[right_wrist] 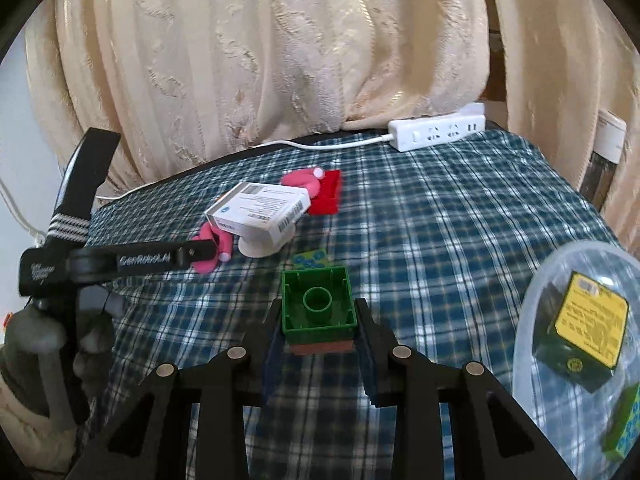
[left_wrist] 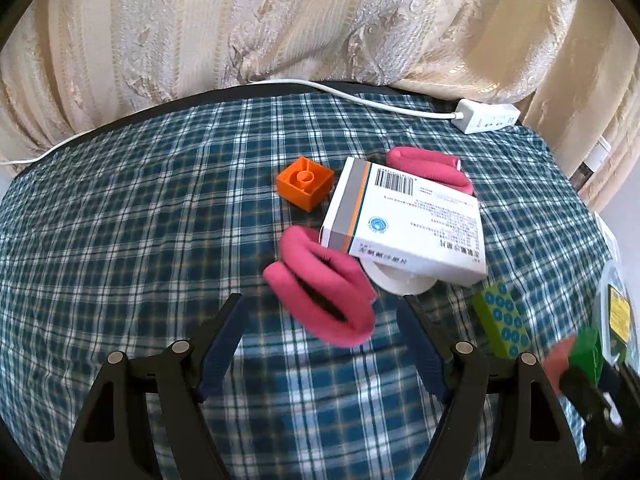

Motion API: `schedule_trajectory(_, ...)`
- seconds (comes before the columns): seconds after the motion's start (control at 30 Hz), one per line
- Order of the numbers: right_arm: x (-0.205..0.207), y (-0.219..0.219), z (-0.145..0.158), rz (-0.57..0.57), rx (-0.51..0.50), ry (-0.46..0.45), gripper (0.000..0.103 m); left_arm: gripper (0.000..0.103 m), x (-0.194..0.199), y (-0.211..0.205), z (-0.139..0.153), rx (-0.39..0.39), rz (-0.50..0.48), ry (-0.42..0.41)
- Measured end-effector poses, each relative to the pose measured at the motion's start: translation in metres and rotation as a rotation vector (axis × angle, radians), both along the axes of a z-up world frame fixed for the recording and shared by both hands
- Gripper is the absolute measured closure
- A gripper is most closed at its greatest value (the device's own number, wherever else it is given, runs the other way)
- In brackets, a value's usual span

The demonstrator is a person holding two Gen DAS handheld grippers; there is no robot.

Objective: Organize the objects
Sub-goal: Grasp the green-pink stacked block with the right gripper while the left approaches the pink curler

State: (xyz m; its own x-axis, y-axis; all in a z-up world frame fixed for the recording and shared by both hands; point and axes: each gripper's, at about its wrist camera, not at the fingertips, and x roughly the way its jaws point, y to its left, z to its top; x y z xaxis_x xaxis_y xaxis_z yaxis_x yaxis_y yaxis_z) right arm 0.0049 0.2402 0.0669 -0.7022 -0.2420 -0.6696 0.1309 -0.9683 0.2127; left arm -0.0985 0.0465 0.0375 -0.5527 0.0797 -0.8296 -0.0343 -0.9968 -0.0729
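My left gripper (left_wrist: 320,320) is open just short of a pink curler (left_wrist: 320,286) on the plaid cloth. A white medicine box (left_wrist: 408,220) lies tilted on a white tape roll (left_wrist: 400,282), with a second pink curler (left_wrist: 430,170) behind it and an orange brick (left_wrist: 305,182) to its left. My right gripper (right_wrist: 318,320) is shut on a green brick (right_wrist: 319,306) stacked on a reddish one, above the cloth. The right gripper shows blurred at the lower right of the left wrist view (left_wrist: 580,364). The box (right_wrist: 260,210) and a flat red piece (right_wrist: 328,192) show in the right wrist view.
A clear plastic container (right_wrist: 536,300) at the right holds a dark box with a yellow label (right_wrist: 580,328) and a green brick. A green-and-blue studded brick (left_wrist: 502,324) lies near it. A white power strip (right_wrist: 438,132) with its cable sits at the table's far edge before cream curtains.
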Motion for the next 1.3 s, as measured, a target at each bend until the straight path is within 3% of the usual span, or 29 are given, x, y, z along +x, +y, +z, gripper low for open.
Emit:
schedule_trajectory(0.23, 0.002, 0.006, -0.003, -0.004, -0.023, -0.007, 0.068, 0.025, -0.015, 0.003, -0.014, -0.042, 0.037, -0.023)
schedule_trajectory(0.77, 0.004, 0.001, -0.006, 0.016, -0.032, -0.018, 0.068, 0.024, -0.008, -0.030, -0.022, -0.044, 0.090, -0.043)
schedule_trajectory(1.3, 0.005, 0.001, -0.004, 0.006, -0.030, -0.025, 0.068, 0.024, -0.032, -0.016, -0.023, -0.086, 0.028, -0.001)
